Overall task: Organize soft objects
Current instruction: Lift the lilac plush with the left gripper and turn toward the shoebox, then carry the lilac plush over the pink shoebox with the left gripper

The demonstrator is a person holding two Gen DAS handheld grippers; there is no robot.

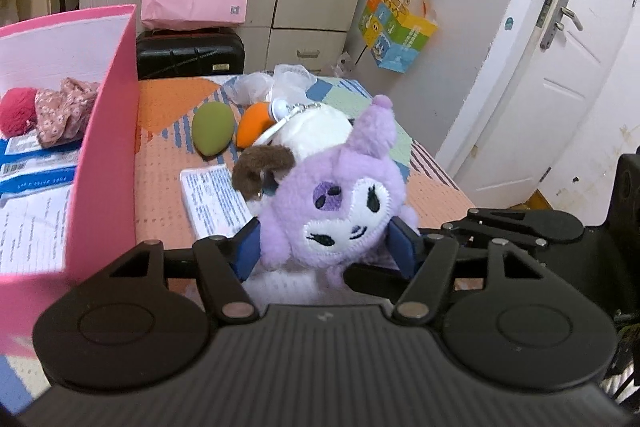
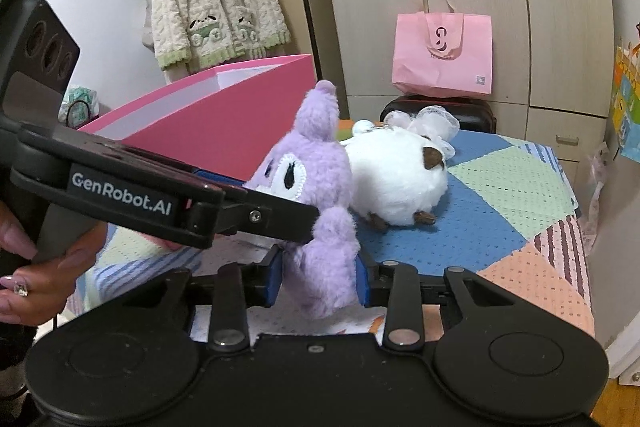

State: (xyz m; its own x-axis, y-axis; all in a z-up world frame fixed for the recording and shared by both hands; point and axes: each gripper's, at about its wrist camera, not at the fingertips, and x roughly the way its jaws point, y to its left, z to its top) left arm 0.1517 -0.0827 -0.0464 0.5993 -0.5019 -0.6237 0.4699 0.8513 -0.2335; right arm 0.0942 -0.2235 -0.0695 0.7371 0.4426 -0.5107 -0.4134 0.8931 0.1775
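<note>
Plush (image 1: 340, 195), purple, is clamped by both my tools above the bed's (image 2: 500, 227) near edge: left gripper (image 1: 324, 247) squeezes its head, right gripper (image 2: 318, 281) pinches a lower limb, long axis upright. The pink box (image 1: 108, 131) stands just to its left, which I judge is the way to carry it. Only the left view shows the box's contents; only the right shows the white plush (image 2: 396, 179) whole.

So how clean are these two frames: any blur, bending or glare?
Left wrist view: pink box edge smeared, door bowed by the fisheye, purple plush sharp. Right wrist view: wardrobe lines curve, dark corners, even indoor light, no glare.
</note>
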